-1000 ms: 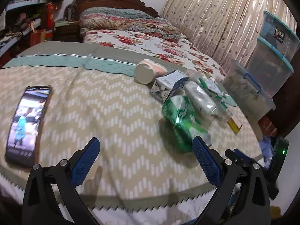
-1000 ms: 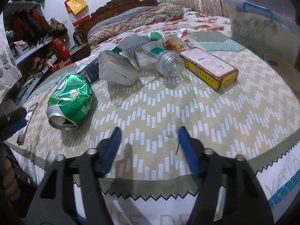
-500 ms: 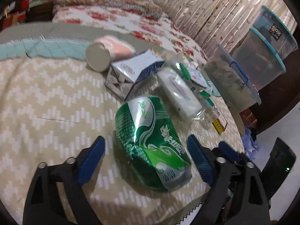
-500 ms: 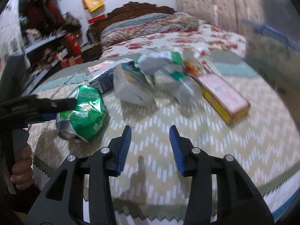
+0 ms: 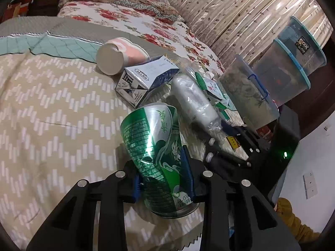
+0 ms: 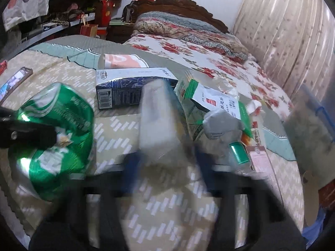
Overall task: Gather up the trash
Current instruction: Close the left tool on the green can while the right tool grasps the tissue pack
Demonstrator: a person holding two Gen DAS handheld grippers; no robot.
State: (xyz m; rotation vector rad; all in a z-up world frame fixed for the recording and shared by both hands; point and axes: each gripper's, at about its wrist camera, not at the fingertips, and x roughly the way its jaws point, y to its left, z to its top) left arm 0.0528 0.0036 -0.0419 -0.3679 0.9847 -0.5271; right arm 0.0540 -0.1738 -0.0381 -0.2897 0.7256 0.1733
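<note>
1. Green can [image 5: 156, 152]: lying on its side near the front edge of the bed [image 5: 52, 113], open end toward the edge, clamped across the body between the blue pads of the left gripper [image 5: 163, 173].
2. Dented, thin aluminium, glossy green with white lettering; probably empty and very light, easily crushed further, slick at the curved wall. Best held across the middle of the body, as now, with modest squeeze.
3. Right gripper [image 6: 165, 167]: badly blurred, jaws set either side of a white plastic-wrapped pack [image 6: 159, 121]; contact not readable, so cannot tell whether closed on it.
4. More trash just behind, toward the bed's middle: blue-and-white carton [image 5: 144, 81], pink paper cup [image 5: 117, 54] on its side, green-and-white packets [image 6: 217, 104], all crowded together and touching in places.
</note>
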